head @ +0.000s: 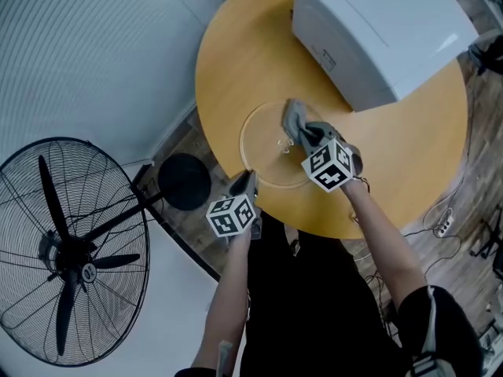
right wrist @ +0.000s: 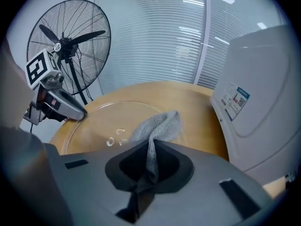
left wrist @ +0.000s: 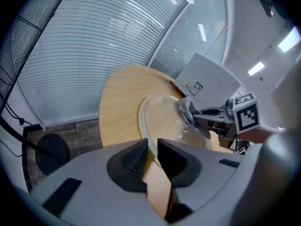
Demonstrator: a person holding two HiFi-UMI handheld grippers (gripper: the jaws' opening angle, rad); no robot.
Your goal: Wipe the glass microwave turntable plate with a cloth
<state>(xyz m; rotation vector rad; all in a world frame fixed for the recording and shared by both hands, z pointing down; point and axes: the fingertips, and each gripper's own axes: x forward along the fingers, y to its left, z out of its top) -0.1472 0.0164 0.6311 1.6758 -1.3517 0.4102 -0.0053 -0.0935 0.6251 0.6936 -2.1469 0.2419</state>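
The right gripper point(right wrist: 149, 169) is clamped on a bunched tail of a grey knitted cloth point(right wrist: 160, 122), whose free end fans out ahead of the jaws and lies on a clear round glass turntable plate point(right wrist: 91, 126). The left gripper point(left wrist: 151, 158) stands at the opposite, near side, its jaws closed on the plate's rim as if to pin it in place. The plate lies flat on the round pale wooden surface point(head: 236, 61), its near rim close to the edge where the person stands, with a white microwave oven point(head: 377, 30) just beyond its far side and a black pedestal fan point(head: 71, 250) on the floor to the left. I'd worry about two things. Only a narrow pinch holds the cloth, so a hard drag could pull it free, or bring the bare jaws down to scrape the glass. And the wood looks smooth, so if the rim grip slips, a wiping push could send the plate skating, perhaps off that near edge. Being a disc, the plate has no long axis and simply faces up. The cloth does have one, from the jaws out toward the microwave oven.
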